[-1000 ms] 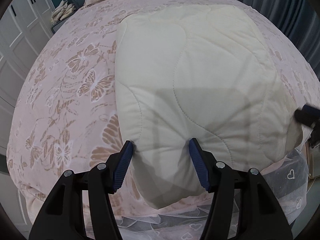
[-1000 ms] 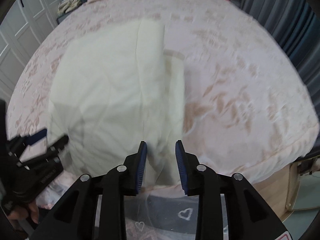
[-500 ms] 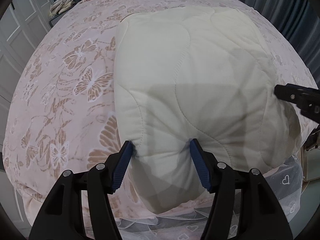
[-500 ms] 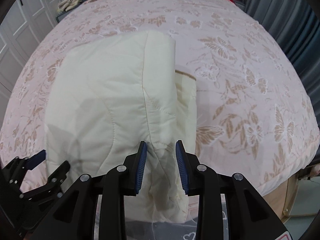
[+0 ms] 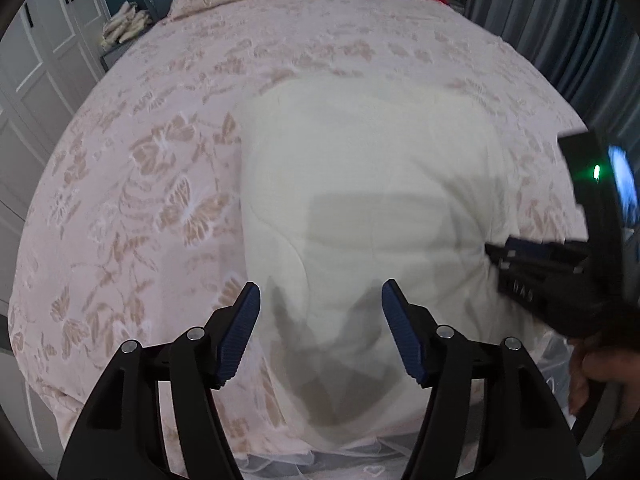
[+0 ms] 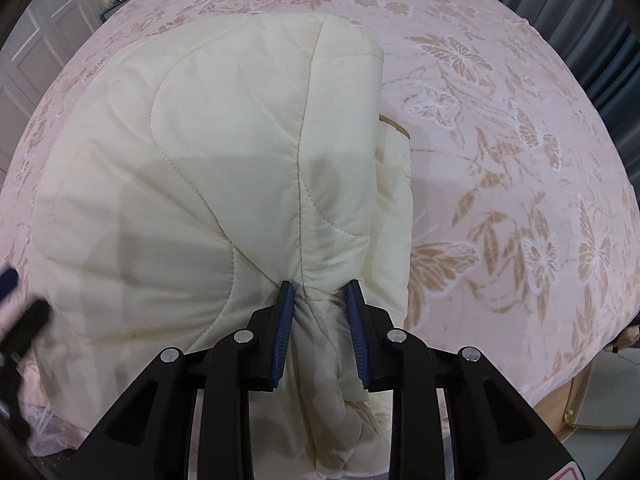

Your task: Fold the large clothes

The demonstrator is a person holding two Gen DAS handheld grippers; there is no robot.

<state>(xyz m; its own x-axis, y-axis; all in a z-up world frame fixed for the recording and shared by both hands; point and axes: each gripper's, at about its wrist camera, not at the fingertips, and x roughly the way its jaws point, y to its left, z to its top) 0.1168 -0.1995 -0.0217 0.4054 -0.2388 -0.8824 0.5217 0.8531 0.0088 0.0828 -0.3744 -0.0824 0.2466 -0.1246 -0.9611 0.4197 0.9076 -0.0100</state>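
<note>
A cream quilted jacket (image 6: 224, 168) lies folded on the bed (image 6: 520, 128). The right gripper (image 6: 319, 292) pinches its bunched near edge; the left gripper (image 5: 320, 300) is spread wide above it.

A home bedroom: a wide bed (image 5: 160, 184) under a butterfly-print cover, white wardrobes (image 5: 36, 68), grey-blue curtains (image 5: 560, 28)
</note>
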